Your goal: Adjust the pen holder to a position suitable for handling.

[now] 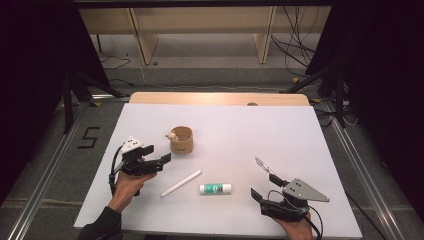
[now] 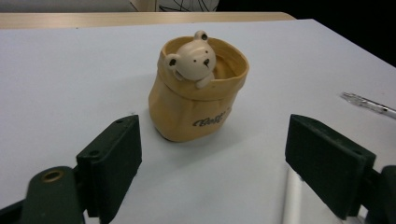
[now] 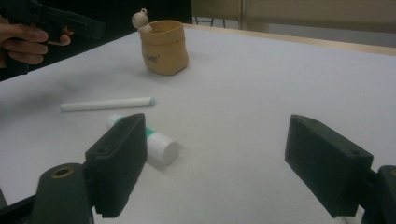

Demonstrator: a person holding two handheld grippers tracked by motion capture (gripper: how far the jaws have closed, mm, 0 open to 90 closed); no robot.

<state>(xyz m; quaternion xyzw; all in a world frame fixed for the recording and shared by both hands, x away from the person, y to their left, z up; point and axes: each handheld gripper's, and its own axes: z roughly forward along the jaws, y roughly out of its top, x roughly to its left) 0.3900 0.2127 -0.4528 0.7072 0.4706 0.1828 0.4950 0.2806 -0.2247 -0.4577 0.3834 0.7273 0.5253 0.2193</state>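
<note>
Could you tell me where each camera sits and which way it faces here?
High view: above the person's side, looking forward and down on the table; forearms and both hand-held grippers show.
Left gripper view: on the left hand-held gripper, facing the bear cup; its open jaws show.
Right gripper view: on the right hand-held gripper, facing the glue stick; open jaws.
All share the cup.

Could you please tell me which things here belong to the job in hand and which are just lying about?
Likely in hand:
bear pot, faced by the open left gripper
glue stick, nearest the open right gripper

Lying about for now:
white pen
clear pen
</note>
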